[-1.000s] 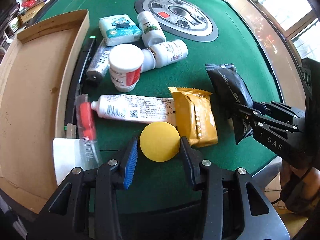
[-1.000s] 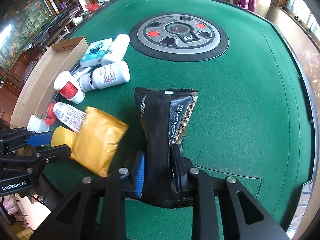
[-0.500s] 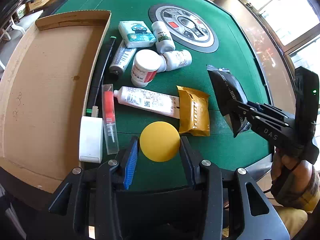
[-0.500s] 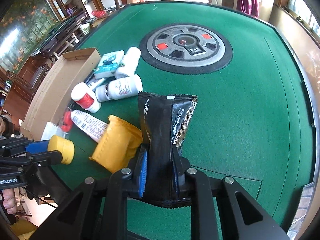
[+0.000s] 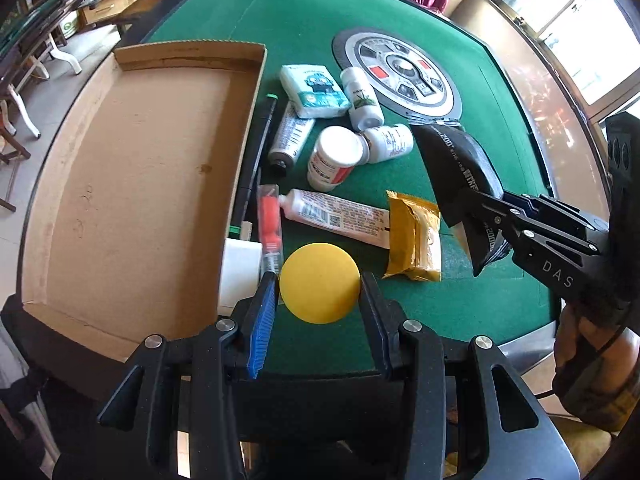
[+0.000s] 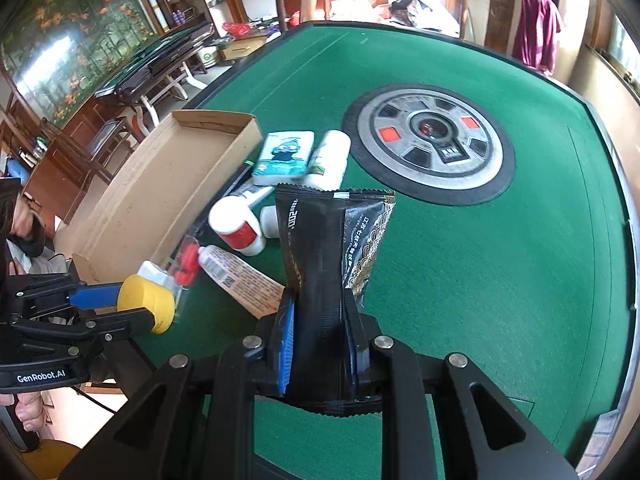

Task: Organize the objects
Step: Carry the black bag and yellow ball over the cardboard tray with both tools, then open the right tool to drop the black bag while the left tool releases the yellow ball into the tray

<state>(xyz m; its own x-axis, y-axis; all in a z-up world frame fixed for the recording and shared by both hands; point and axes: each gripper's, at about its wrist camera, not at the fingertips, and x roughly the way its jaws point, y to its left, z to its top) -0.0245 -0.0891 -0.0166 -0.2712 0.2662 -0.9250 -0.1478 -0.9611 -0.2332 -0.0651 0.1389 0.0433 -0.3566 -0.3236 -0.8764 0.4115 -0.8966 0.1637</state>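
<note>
While raised above the green table [image 5: 400, 8], left gripper [image 5: 318, 292] clamped on yellow disc [image 5: 319, 282], right gripper [image 6: 318, 332] pinched tight on black packet [image 6: 332, 248] (cardboard tray [image 5: 132, 184] just left).

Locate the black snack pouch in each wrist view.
Left wrist: black snack pouch at right, pinched in the right tool.
Right wrist: bottom centre, upright between that tool's own pads.
Shared landmark: cardboard tray, left in both.
</note>
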